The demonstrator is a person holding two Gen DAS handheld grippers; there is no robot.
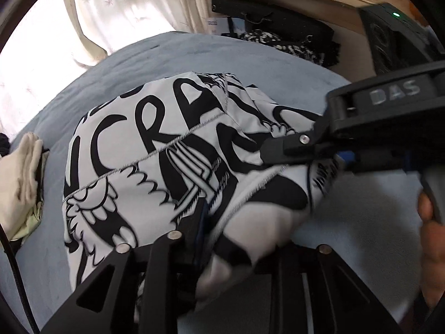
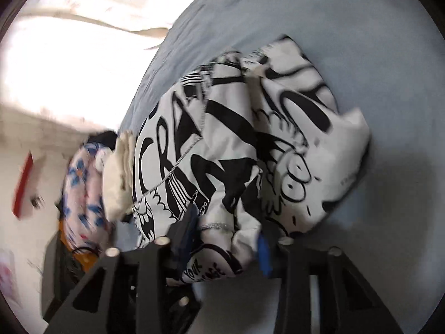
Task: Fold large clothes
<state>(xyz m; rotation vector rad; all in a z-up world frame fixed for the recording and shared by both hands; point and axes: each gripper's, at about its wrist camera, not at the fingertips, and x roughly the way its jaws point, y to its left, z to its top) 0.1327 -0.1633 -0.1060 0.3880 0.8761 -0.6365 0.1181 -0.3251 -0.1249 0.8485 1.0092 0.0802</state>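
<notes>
1. Left claw (image 1: 222,239): pinching a bunched fold of the printed garment (image 1: 155,150).
2. Right claw (image 2: 225,239): pinching a cuff-like edge of it.
3. Garment: crumpled on the blue-grey bed (image 2: 347,27), long axis running away from both cameras; orientation otherwise indeterminate.
4. Cream cloth (image 1: 19,178): at the garment's left.

A blue-grey bed (image 1: 194,53) carried a bunched black-and-white garment (image 1: 155,150); folded cream cloth (image 1: 19,183) and what looked like floral fabric (image 2: 83,183) lay at its edge.
</notes>
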